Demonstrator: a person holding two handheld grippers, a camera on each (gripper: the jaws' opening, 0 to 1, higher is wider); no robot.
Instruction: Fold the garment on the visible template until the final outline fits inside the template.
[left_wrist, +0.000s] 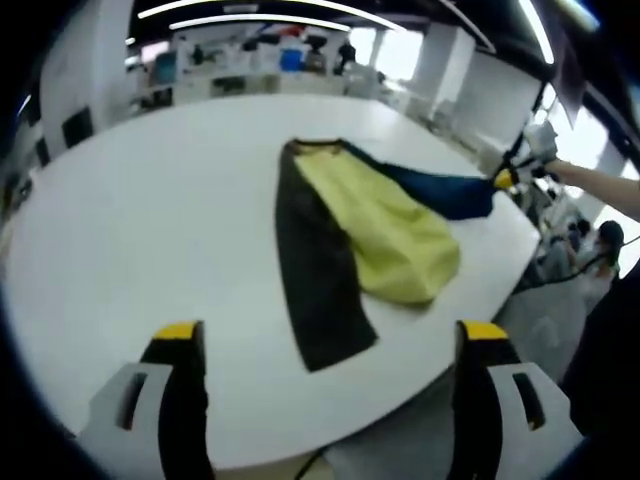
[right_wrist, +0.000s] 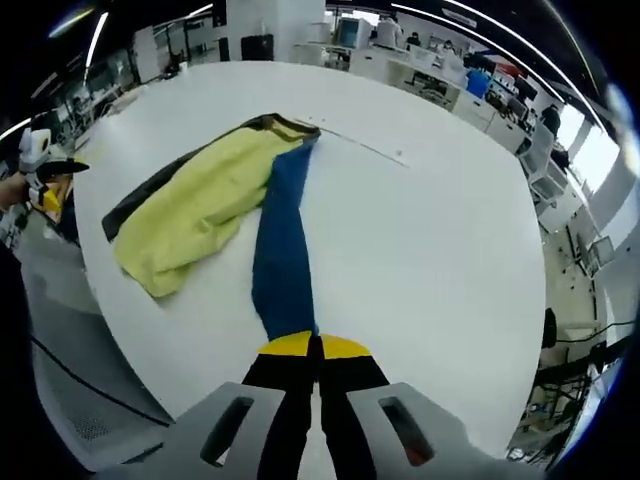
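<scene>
Yellow-lined trousers lie on white table, dark leg flat, yellow part folded over it. Your right gripper has jaws closed together on blue leg, stretching it away from rest of garment. Your left gripper hangs over near table edge, jaws wide apart, holding nothing, trousers just ahead of them.

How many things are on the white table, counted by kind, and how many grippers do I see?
Garment: 1, with yellow, blue and dark parts, lying on the table
Grippers: 2, the left gripper with jaws apart, and the right gripper shut on the garment's blue end
Table: 1
Total: 4
</scene>
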